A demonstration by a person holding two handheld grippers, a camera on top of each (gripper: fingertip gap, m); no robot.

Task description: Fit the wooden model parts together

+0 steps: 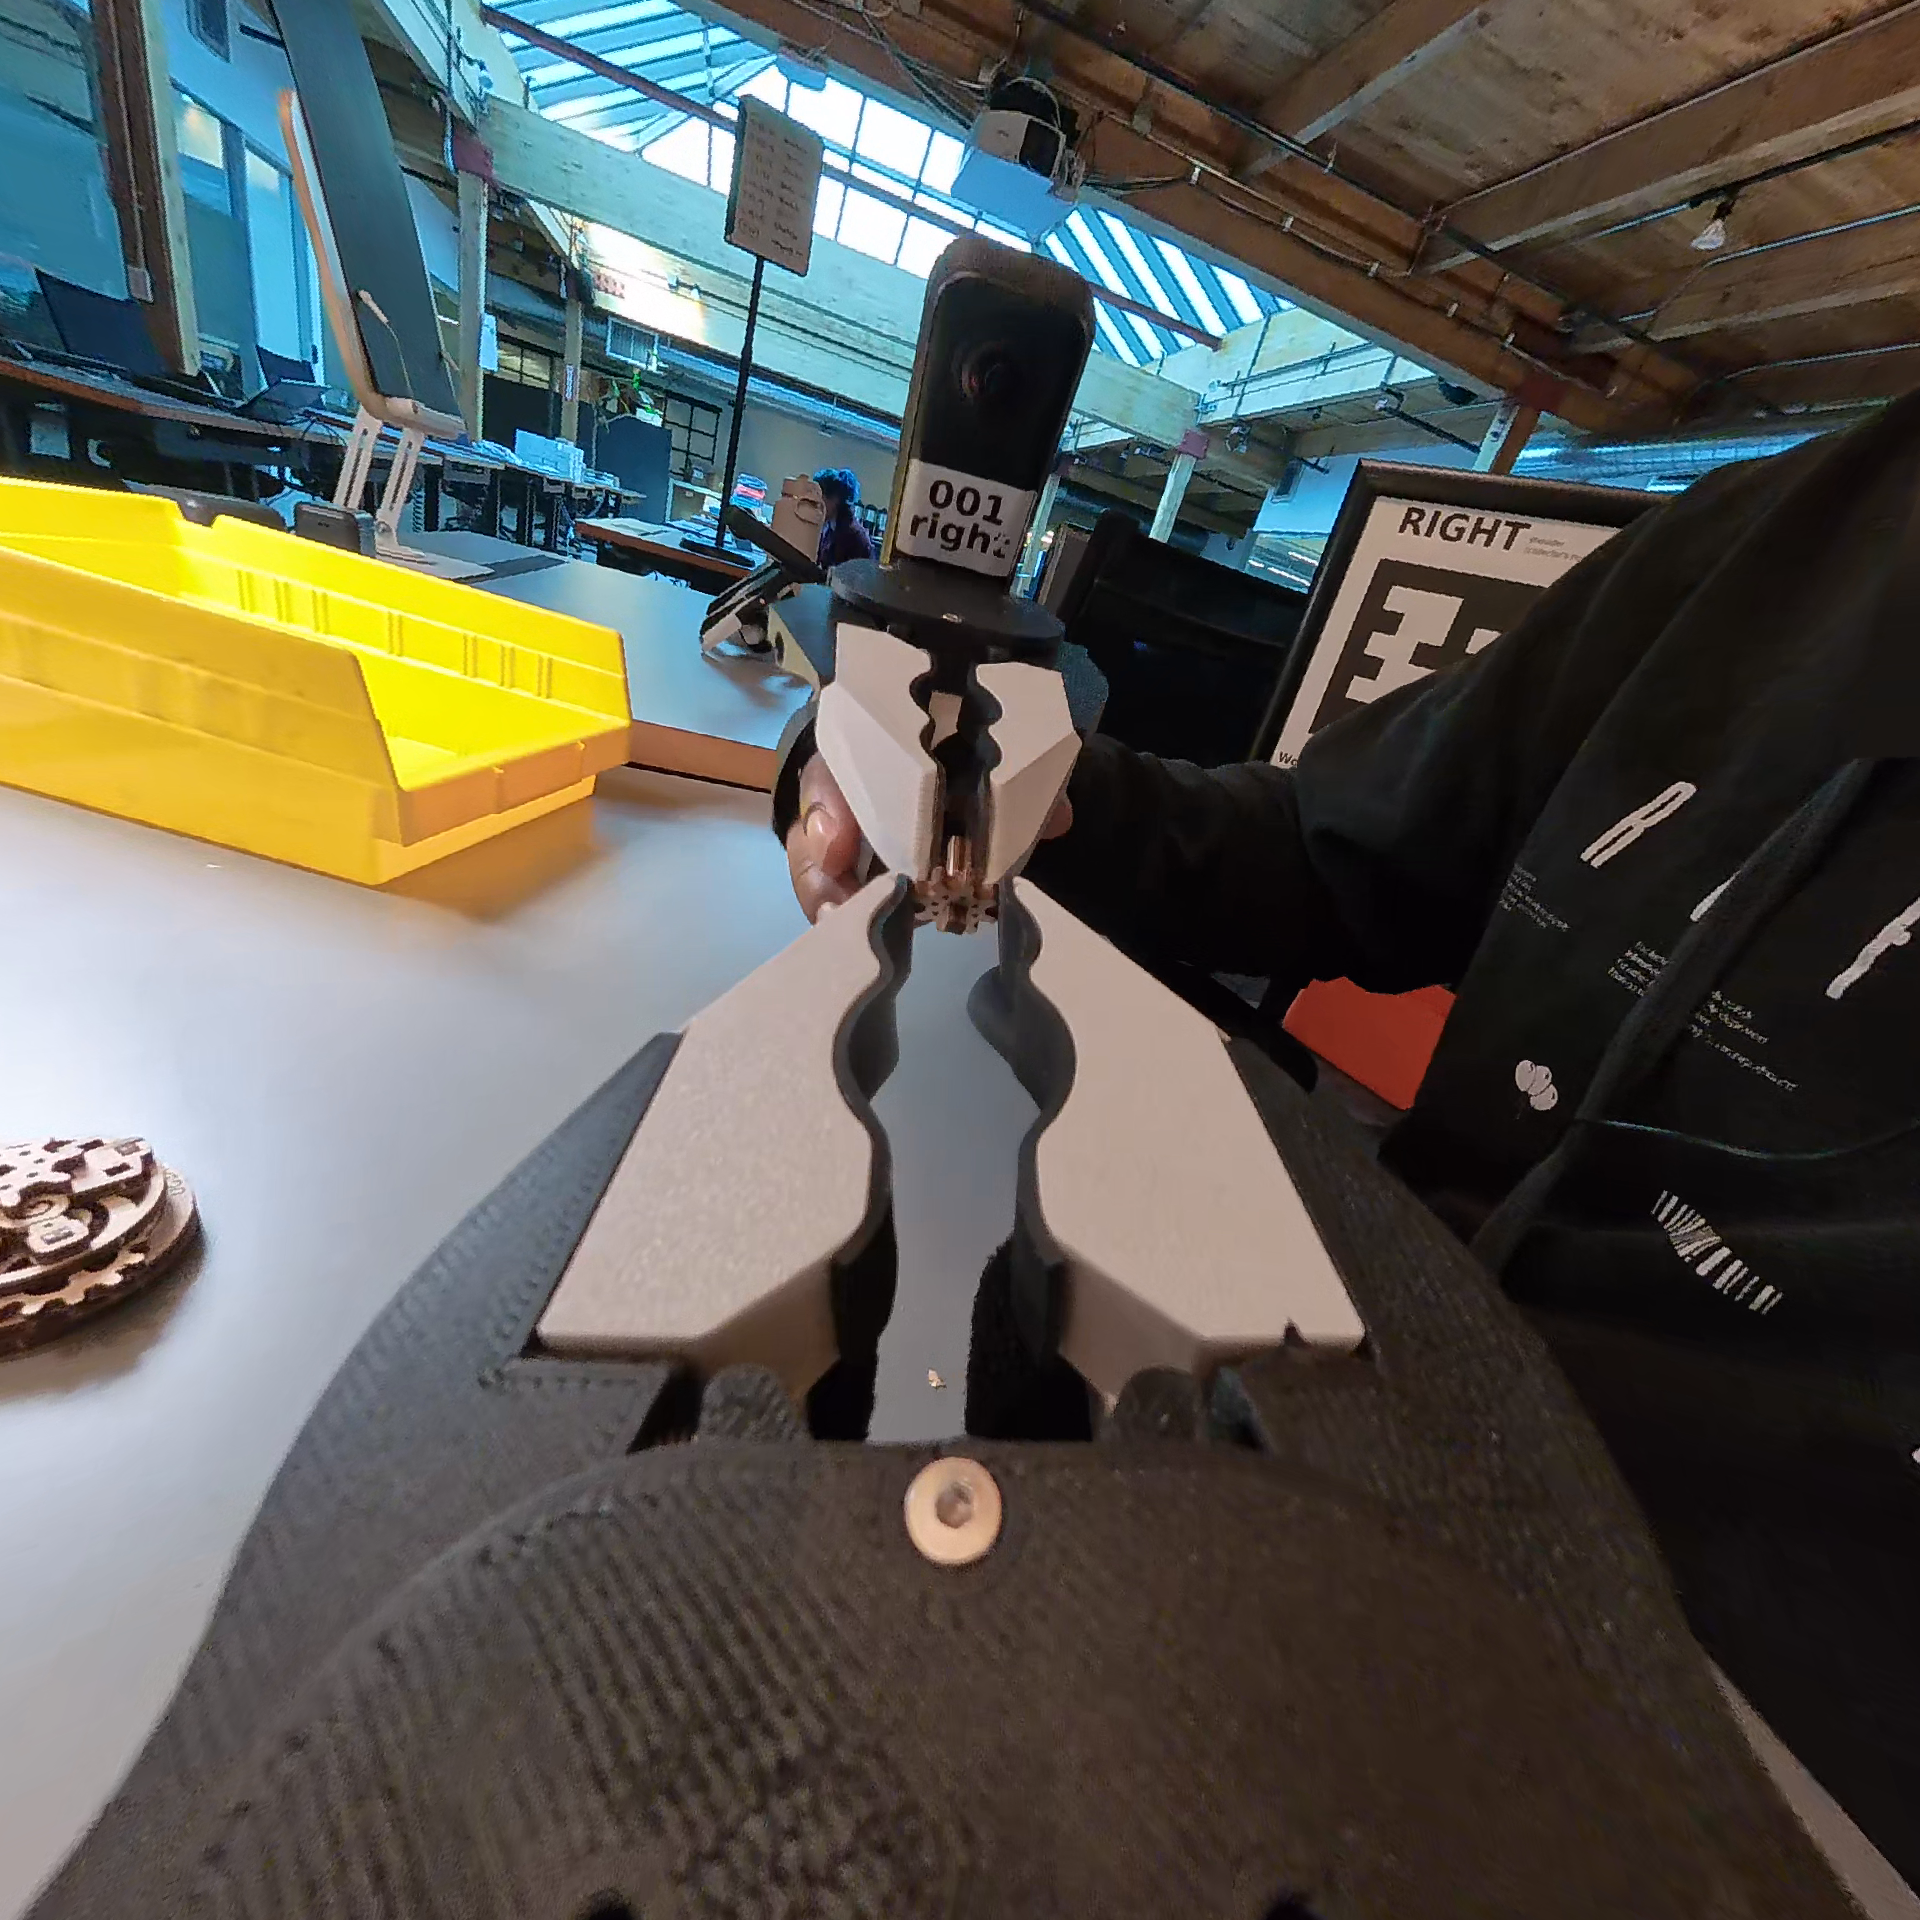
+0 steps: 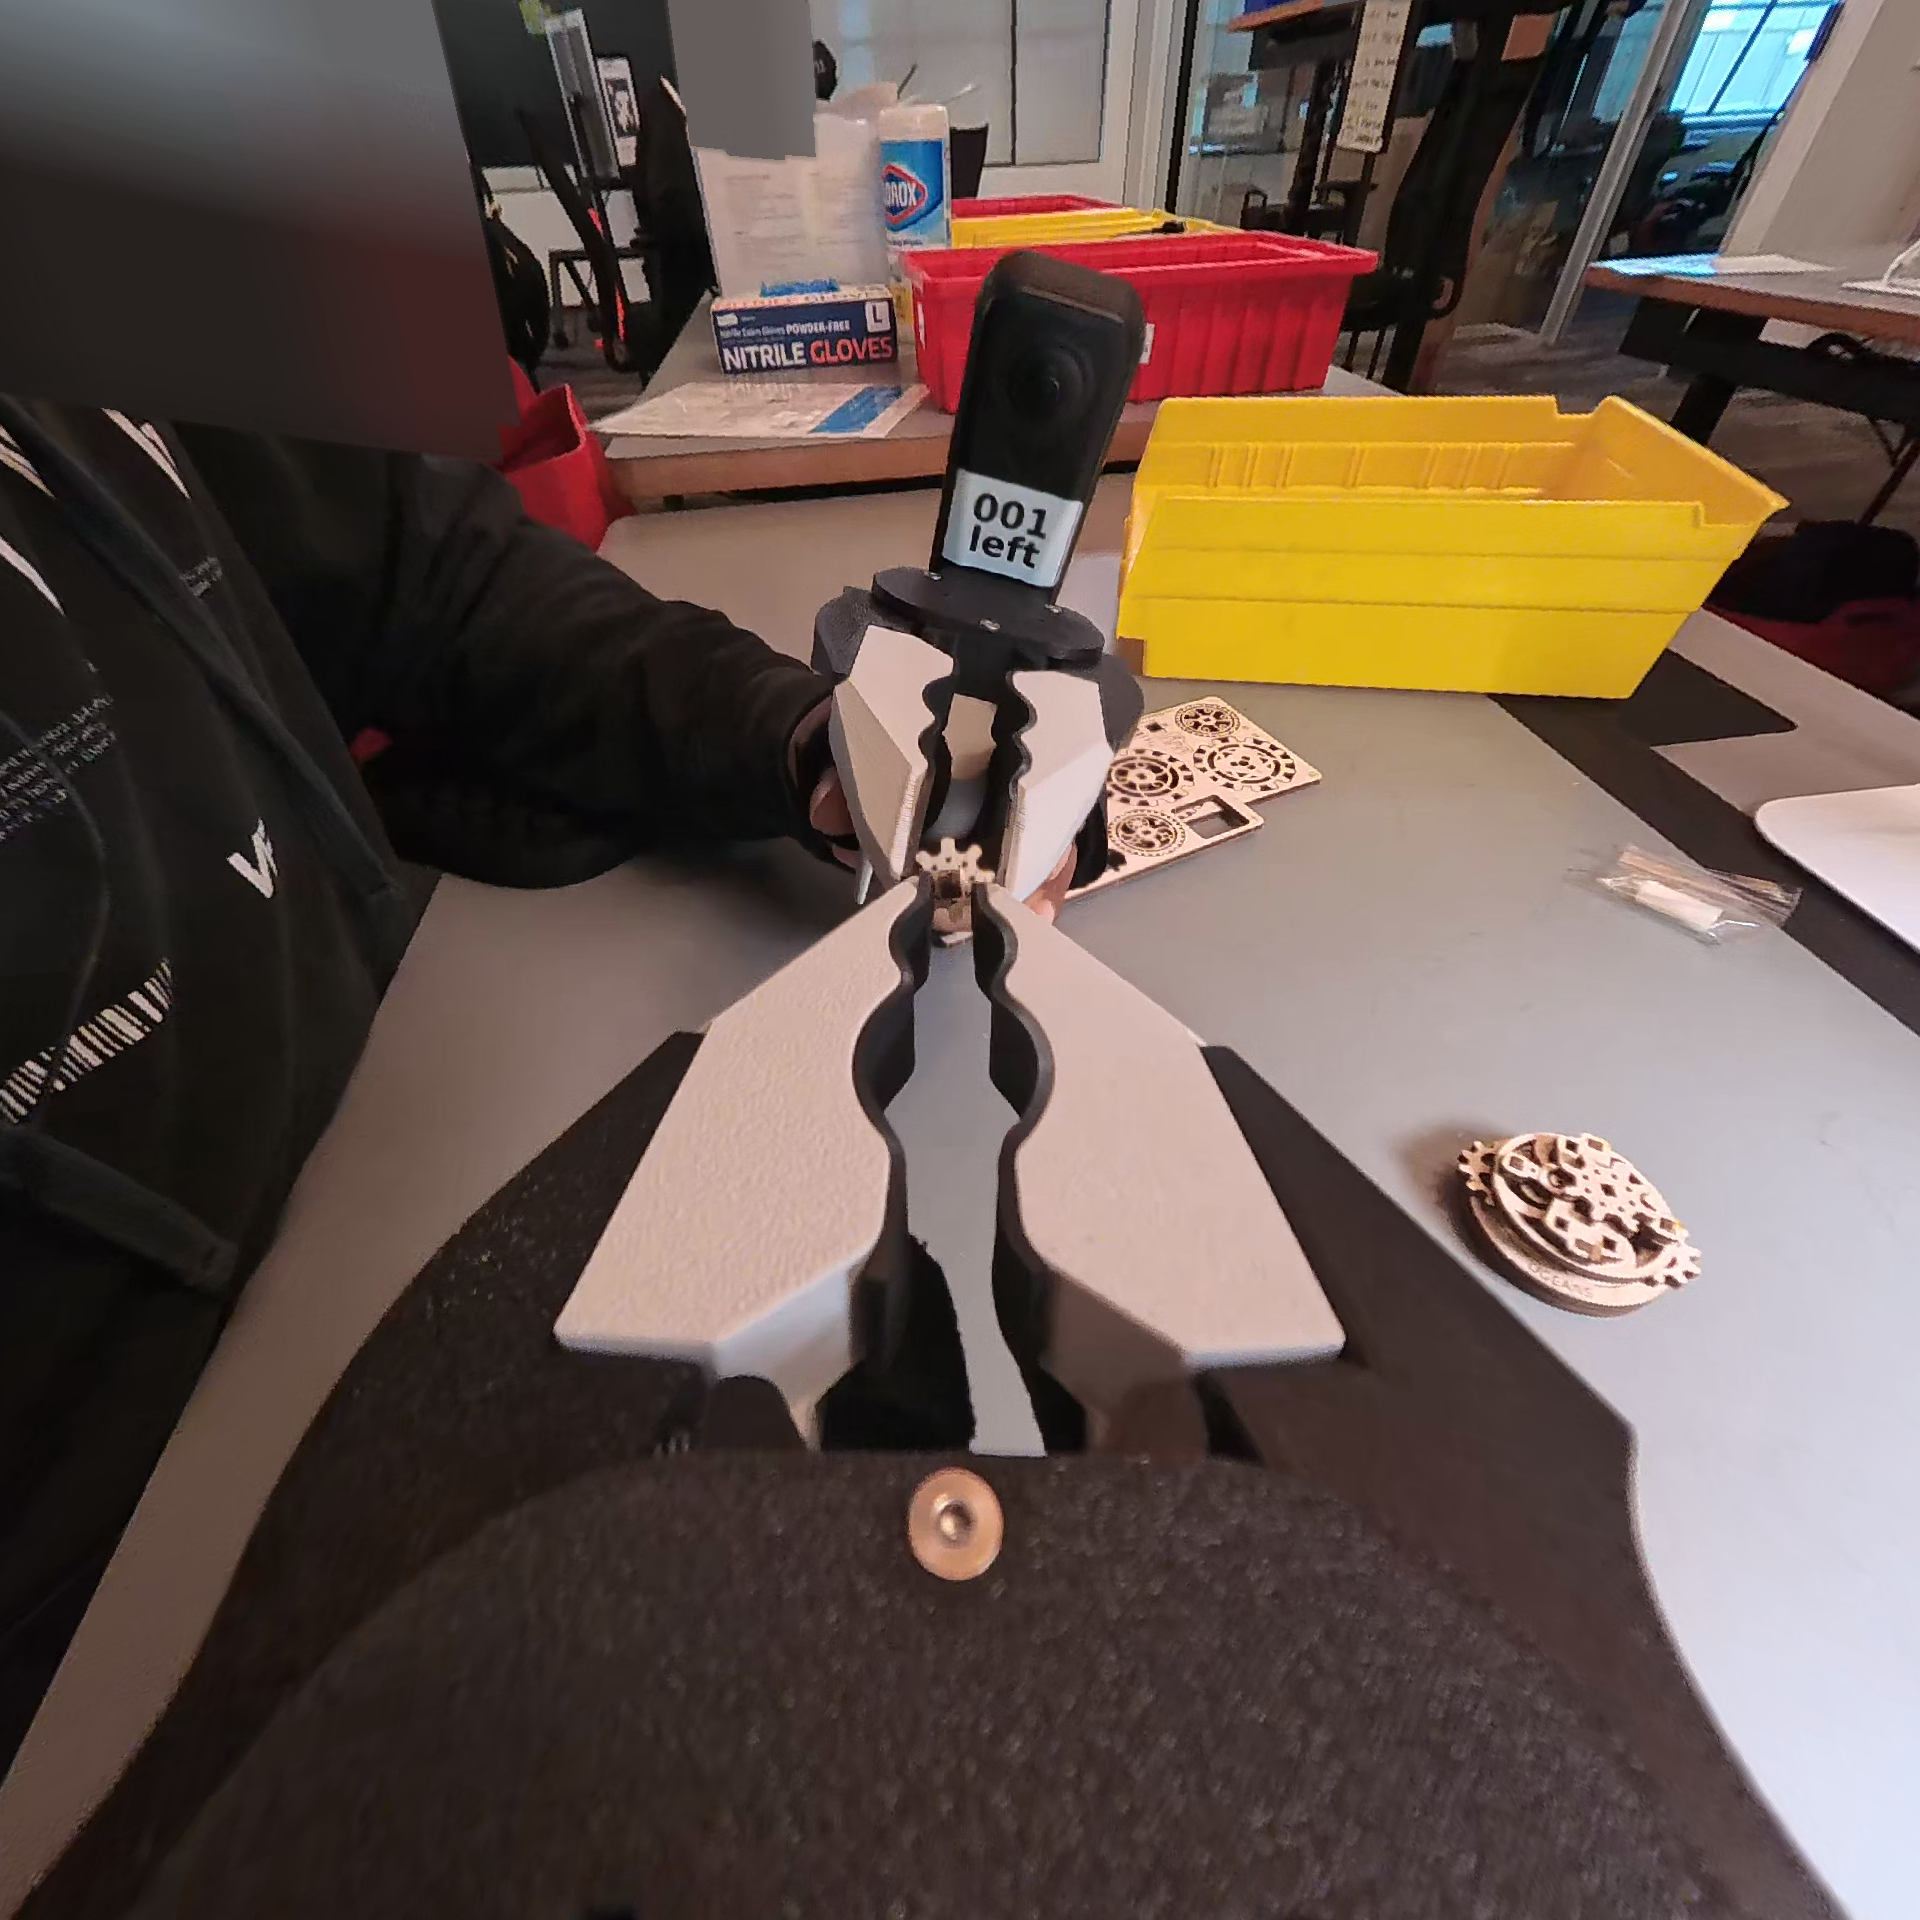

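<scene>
My left gripper (image 1: 951, 902) is shut on a small pale wooden gear (image 1: 951, 914), held in the air above the grey table (image 1: 364, 1039). My right gripper (image 2: 951, 902) faces it tip to tip and is shut on a small wooden peg-like part (image 2: 948, 909). The peg part meets the middle of the gear (image 2: 951, 860). From the left wrist view the right gripper (image 1: 954, 847) shows straight ahead; from the right wrist view the left gripper (image 2: 951, 854) does. A round wooden gear assembly (image 2: 1579, 1226) lies flat on the table, also in the left wrist view (image 1: 73, 1236).
A flat wooden sheet of cut gear parts (image 2: 1195, 790) lies behind the left gripper. A yellow bin (image 2: 1434, 561) stands at the far side, a red bin (image 2: 1143, 312) and a glove box (image 2: 805, 332) beyond. A small clear bag (image 2: 1683, 894) lies at right. The person's dark sleeves are close. My two grippers' fingertips are within a few centimetres of each other. The round wooden gear assembly (image 2: 1579, 1226) is about equally far from each gripper, around 20 cm.
</scene>
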